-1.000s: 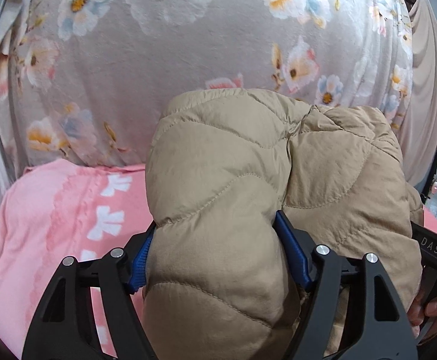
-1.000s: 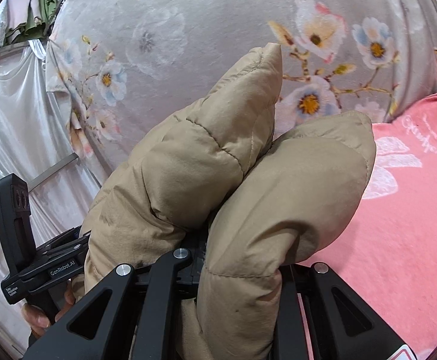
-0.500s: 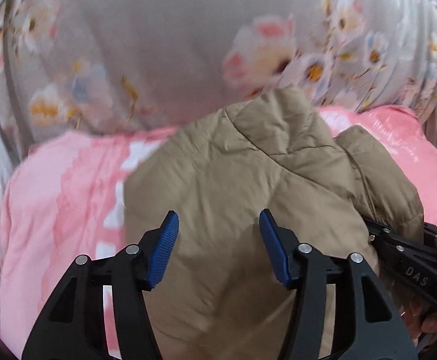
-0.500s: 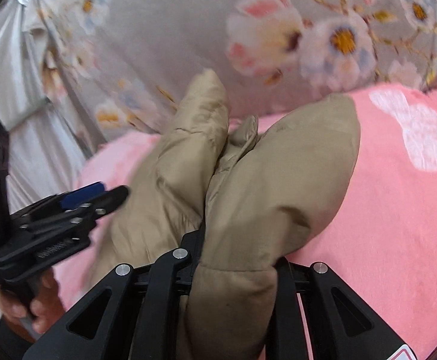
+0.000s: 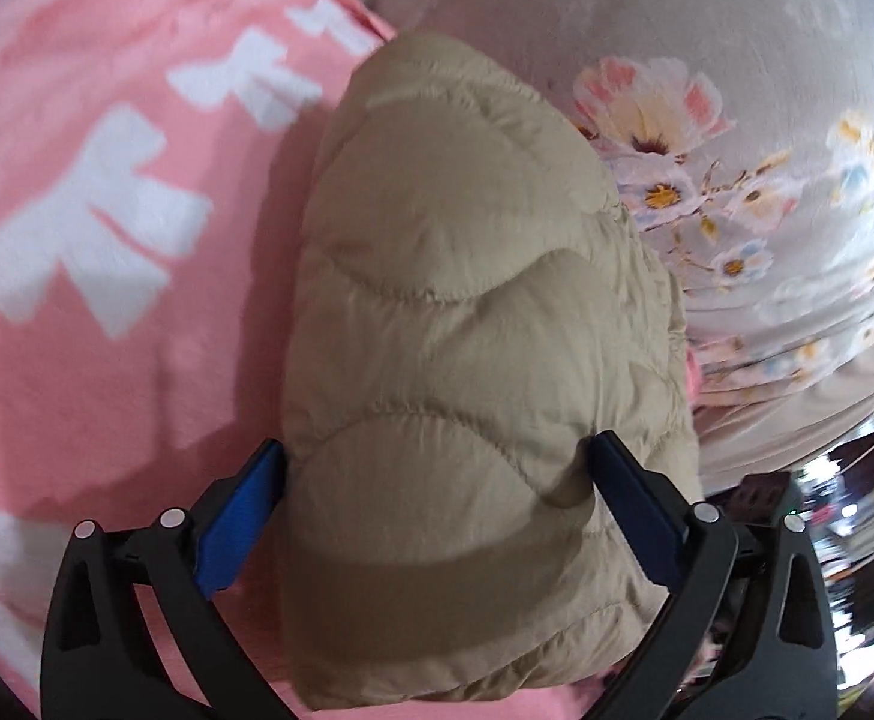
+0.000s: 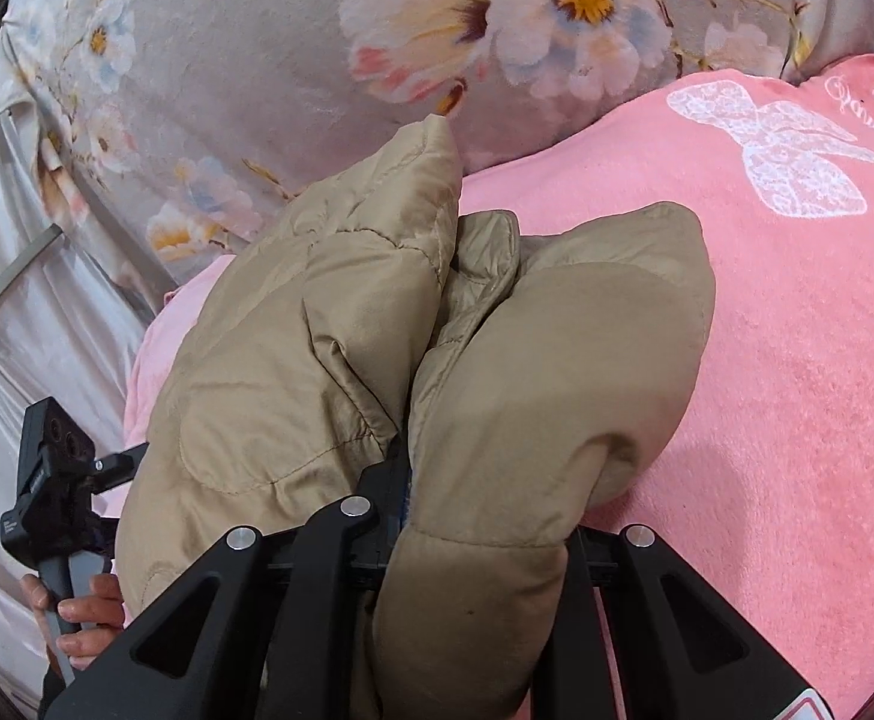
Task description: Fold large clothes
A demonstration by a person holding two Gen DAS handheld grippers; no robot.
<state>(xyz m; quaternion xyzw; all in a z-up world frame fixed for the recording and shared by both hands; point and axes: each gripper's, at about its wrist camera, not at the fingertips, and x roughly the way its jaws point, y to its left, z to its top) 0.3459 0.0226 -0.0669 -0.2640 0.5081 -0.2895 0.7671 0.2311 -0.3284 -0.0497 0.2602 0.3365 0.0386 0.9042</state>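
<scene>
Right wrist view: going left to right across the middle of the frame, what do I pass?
White curtain → left tool held in a hand → tan puffy jacket, bunched in the right tool → pink blanket with the white bow print.

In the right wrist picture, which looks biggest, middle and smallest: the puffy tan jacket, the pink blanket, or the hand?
1. tan jacket and pink blanket: too close to rank; the jacket is nearer the camera.
2. hand: clearly smallest.
</scene>
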